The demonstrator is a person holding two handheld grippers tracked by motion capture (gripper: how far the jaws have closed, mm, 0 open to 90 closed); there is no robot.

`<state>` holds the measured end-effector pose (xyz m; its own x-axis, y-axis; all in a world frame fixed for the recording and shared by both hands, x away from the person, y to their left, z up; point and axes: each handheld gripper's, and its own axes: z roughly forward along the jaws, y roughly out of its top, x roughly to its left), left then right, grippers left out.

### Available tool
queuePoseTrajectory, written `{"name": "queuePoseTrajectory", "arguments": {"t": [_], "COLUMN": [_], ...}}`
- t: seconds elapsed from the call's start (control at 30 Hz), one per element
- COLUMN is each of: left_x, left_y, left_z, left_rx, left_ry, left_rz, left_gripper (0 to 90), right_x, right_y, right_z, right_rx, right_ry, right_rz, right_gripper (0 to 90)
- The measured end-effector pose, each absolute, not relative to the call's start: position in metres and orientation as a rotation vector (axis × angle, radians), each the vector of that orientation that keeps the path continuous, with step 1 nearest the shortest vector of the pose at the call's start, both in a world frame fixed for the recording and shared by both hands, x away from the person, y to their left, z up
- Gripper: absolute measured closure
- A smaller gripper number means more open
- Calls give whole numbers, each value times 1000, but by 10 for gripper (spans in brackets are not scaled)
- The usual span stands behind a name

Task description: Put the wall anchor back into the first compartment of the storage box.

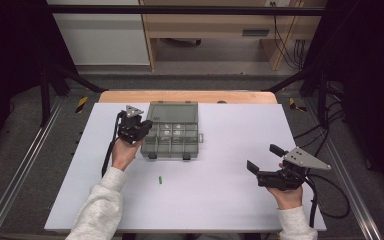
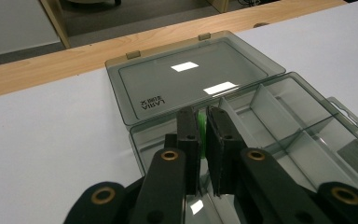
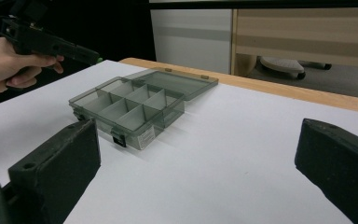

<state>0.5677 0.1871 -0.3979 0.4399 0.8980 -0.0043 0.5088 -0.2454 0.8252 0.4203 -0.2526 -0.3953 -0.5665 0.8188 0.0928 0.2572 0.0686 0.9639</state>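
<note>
The left tool (image 2: 204, 122) is clamped on a small green piece (image 2: 202, 127) just above the open compartment box (image 2: 279, 116), while the right tool (image 1: 264, 161), jaws wide apart, hangs over the white counter (image 1: 220, 190) well away from it.

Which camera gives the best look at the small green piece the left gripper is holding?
The left gripper view: the green piece sits clamped between the left gripper jaws, above the organizer box. The right gripper view shows only its green tip; the high view hides it.

Small green piece (image 2: 202, 132) pinched upright above open compartment box (image 2: 279, 107).
</note>
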Motion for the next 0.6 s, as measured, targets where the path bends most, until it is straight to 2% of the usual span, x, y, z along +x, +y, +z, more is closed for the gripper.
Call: {"name": "queuePoseTrajectory", "arguments": {"t": [0.4, 0.6], "left_x": [587, 593], "left_y": [188, 185], "left_z": [-421, -431], "left_rx": [1917, 1976], "left_ry": [1236, 1252], "left_rz": [613, 618], "left_gripper": [835, 835], "right_x": [421, 421], "right_y": [-253, -252], "right_z": [-395, -396], "right_rx": [1068, 1067], "right_ry": [1869, 1873], "right_rz": [1518, 1516], "right_gripper": [4, 4]}}
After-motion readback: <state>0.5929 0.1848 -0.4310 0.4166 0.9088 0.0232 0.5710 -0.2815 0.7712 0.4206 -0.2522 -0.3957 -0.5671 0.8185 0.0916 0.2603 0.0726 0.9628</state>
